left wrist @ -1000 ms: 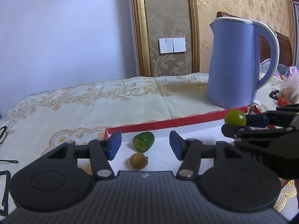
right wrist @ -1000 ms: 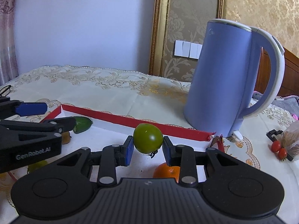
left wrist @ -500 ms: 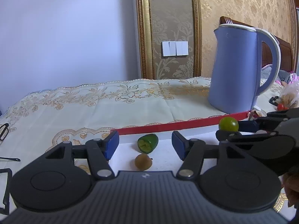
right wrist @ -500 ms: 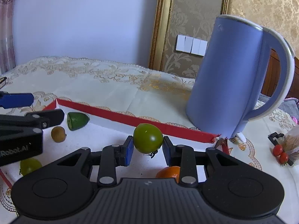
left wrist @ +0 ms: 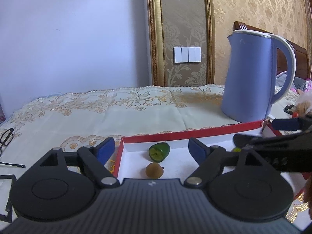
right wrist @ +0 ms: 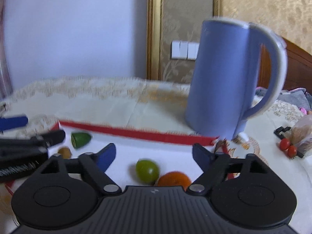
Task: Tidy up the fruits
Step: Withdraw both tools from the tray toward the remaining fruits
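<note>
Black ribbed gripper (left wrist: pixel 152 150) body, blue pads (left wrist: pixel 106 149), silver screws.

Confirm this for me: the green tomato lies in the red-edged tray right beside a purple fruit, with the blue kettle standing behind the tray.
One thing is wrong: the fruit beside the green tomato is orange, not purple. The right wrist view shows them side by side in the red-edged tray, with the blue kettle behind.

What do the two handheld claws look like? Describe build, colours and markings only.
Both match: the left claw and right claw have matte black ribbed bodies, two round black discs, silver pivot screws, angled black linkage fingers with blue pads, and a small pale logo at the centre. No cables show.
</note>
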A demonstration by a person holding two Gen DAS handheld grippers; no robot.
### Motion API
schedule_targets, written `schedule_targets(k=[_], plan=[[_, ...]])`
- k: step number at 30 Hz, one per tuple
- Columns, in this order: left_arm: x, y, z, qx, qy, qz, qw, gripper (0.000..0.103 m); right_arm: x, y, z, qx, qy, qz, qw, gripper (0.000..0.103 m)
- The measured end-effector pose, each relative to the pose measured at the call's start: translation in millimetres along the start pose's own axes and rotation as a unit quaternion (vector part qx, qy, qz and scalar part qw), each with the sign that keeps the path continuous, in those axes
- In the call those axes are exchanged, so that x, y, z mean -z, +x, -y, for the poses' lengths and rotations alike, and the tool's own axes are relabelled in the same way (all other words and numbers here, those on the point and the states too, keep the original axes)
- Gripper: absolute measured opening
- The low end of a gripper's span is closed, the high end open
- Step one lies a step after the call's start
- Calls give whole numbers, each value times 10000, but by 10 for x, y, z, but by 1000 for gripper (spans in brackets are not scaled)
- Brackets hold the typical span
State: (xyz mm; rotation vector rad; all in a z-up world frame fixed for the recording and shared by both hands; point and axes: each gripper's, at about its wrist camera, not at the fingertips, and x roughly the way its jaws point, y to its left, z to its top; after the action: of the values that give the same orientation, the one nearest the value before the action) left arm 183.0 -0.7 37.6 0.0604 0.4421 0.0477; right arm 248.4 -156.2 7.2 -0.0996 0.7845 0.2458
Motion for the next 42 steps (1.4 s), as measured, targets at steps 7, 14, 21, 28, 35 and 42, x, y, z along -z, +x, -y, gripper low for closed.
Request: schedule_targets(k=[7, 14, 21, 28, 35, 42], plan=[[-36, -222, -139, 164, -500, 84, 9986, 90, 95, -265, 238, 41, 656, -423, 9969, 87], [296, -957, -91, 364, -108, 180, 9991, 103, 588, -1166, 489, -46, 1114, 943, 9893, 103], [836, -1347, 404, 303, 826, 157, 9960, 103, 1030, -1488, 539, -2, 1370, 1020, 9853, 103], [1020, -1329, 560, 442, 1085, -50, 9931, 103, 1144, -1569, 466, 739, 1019, 915, 9878, 103], [1049, -1175, 588, 476, 940, -343, 9938, 88, 1189, -1578, 553, 509, 1491, 839, 9839, 103], [1045, -1047, 586, 827, 731, -757, 9910, 53, 1254, -1636, 606, 463, 1567, 930, 9822, 103]])
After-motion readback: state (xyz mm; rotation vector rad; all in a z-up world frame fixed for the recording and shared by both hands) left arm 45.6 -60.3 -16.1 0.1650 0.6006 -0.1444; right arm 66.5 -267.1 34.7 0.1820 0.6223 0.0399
